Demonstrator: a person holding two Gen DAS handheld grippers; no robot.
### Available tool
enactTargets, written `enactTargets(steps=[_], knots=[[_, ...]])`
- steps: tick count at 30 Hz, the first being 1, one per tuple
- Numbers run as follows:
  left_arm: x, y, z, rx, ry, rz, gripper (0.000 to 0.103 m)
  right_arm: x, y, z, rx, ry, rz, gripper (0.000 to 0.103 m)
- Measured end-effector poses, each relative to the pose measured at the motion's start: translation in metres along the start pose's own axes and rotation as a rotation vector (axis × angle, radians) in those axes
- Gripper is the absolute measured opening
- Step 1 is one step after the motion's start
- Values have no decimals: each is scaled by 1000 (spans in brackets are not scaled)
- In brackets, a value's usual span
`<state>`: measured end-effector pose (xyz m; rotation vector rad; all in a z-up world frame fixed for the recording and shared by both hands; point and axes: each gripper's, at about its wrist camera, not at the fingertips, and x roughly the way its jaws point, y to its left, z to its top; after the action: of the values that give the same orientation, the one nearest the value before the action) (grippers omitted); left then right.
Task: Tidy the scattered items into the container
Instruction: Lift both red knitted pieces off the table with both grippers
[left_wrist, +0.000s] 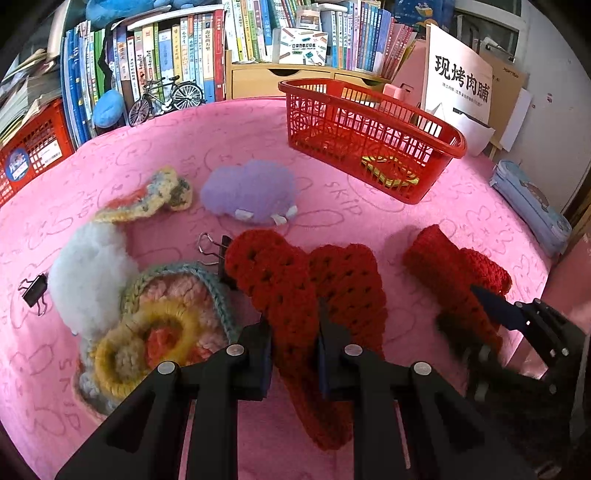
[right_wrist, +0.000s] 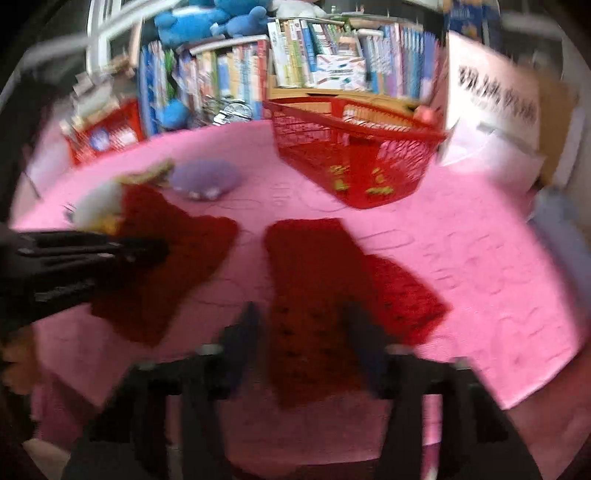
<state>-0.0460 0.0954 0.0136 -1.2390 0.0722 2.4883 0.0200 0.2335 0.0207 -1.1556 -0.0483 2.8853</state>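
- Two red crochet pieces matter most: the left gripper has its jaws closed on the near end of a red crochet strip, while a second red crochet piece lies between the fingers of the right gripper.
- Whether the right gripper's pads press that piece I cannot tell; the right wrist view is blurred. The jaws stand only a little apart, about as wide as the piece.
- Each piece runs lengthwise away from its gripper, near to far, so each gripper holds or faces a short near end with the rest trailing ahead on the pink cloth.
- Far and to the right stands the red basket, the container, tilted, with something yellow and green already inside.
- From both grippers the basket lies ahead and slightly right; the right gripper looks the nearer.
- Nothing stands between the right-hand piece and the basket but bare cloth.
- Left of the strip lie a multicoloured crochet mat, a white fluffy pad, two binder clips and a lilac plush.
- My judgement: the strip's far end touches or overlaps one clip and the mat's edge, so lifting it may drag them.
- A blue pencil case lies at the cloth's far right edge, clear of the path.
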Motion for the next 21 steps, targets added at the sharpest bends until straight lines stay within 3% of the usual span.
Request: enactTargets(steps=[2, 9, 16, 21], knots=[[0, 0, -1, 3, -5, 1, 19, -4, -12, 5, 78, 0, 60, 12], [1, 4, -1, -19, -5, -16, 19, -26, -38, 27, 197, -68, 193, 12], [-19, 8, 6, -78, -74, -94, 19, -41, -40, 36, 204, -112, 176, 12], [-31, -2, 13, -44, -113, -112, 19, -50, -58, 39, 310, -134, 358, 12]])
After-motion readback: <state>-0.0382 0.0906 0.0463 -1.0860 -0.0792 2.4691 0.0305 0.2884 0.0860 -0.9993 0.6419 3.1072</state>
